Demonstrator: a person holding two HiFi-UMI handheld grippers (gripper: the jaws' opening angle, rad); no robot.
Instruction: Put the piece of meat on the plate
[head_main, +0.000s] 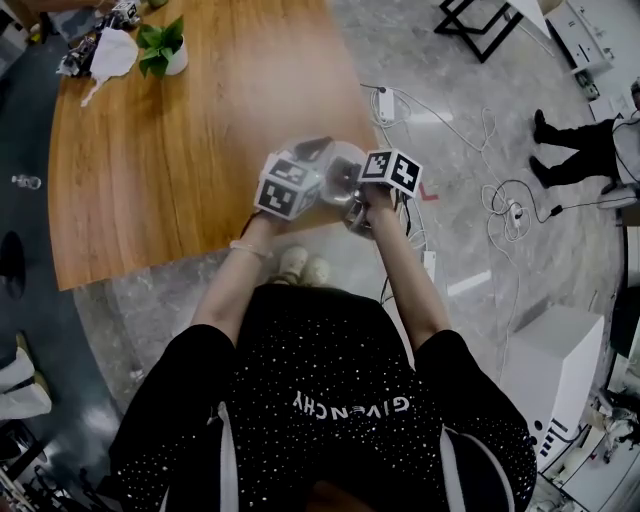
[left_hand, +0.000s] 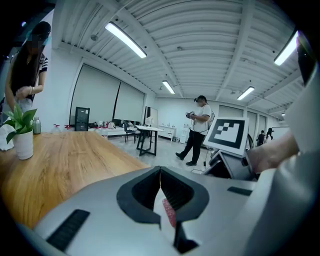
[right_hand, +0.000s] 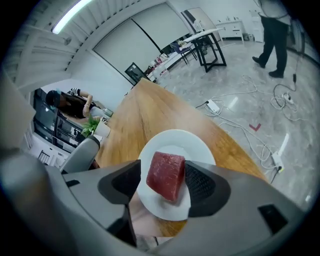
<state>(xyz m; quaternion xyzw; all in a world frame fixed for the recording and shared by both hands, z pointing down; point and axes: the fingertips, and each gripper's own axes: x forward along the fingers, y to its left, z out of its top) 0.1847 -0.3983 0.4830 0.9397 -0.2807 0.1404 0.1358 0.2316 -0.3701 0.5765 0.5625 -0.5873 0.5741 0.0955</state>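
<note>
1. The right tongs (right_hand: 164, 181) stand wide open, with the piece of meat (right_hand: 166, 175) between the pads and a clear gap on one side
2. The meat appears to lie tilted on the white plate (right_hand: 172, 142), though its contact is hard to judge
3. The left tongs (left_hand: 161, 195) are closed on the plate's rim, at the edge of the wooden tabletop (right_hand: 145, 112)
4. A potted plant (left_hand: 21, 132) stands well apart on the tabletop

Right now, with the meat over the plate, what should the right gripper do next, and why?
Probably draw the right gripper straight back, slowly. Its jaws stand apart, a gap shows beside the meat, and the meat seems to rest on the plate, which the left gripper holds. One pad sits close, so a sideways pull might drag it.
</note>
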